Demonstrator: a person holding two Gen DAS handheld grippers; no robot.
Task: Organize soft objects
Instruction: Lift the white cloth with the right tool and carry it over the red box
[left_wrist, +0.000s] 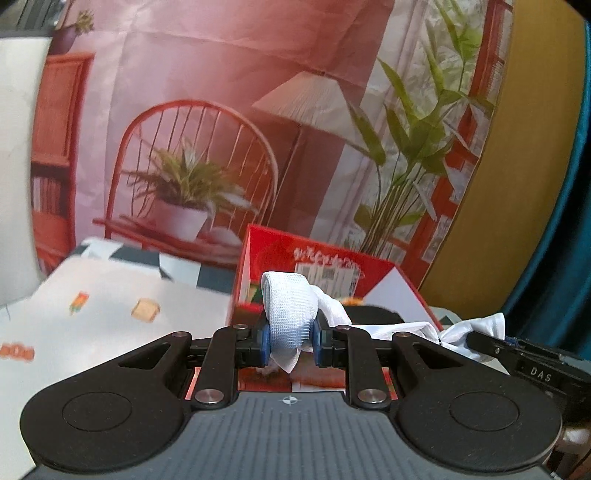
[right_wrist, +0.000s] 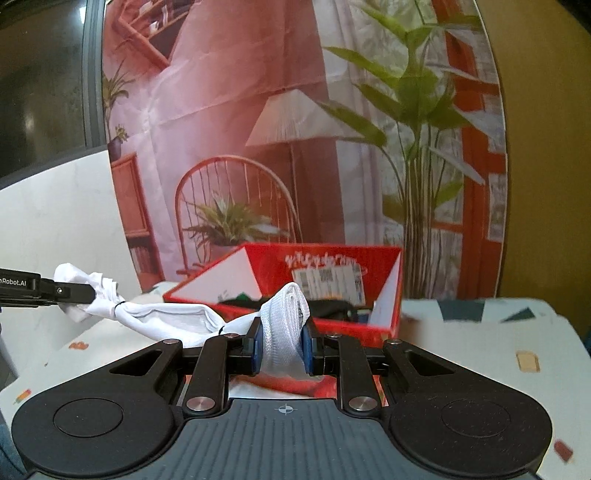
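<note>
Though half-hidden behind both fingers-clamped grippers, left (left_wrist: 290, 341) and right (right_wrist: 282, 349): white cloth (right_wrist: 173, 319), red box (right_wrist: 325, 266).

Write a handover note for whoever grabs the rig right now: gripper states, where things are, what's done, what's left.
Left gripper: shut on one end of the white garment, a ribbed band.
Right gripper: shut on the other end; the cloth hangs stretched between the two grippers.
Red box: open, on the patterned tablecloth just beyond the grippers, with dark items already inside.
Done: garment lifted and held at both ends in front of the box.
Left: probably fold or bunch it, lower it into the box, release both grippers. Whether other soft items remain cannot be told from these views.
</note>
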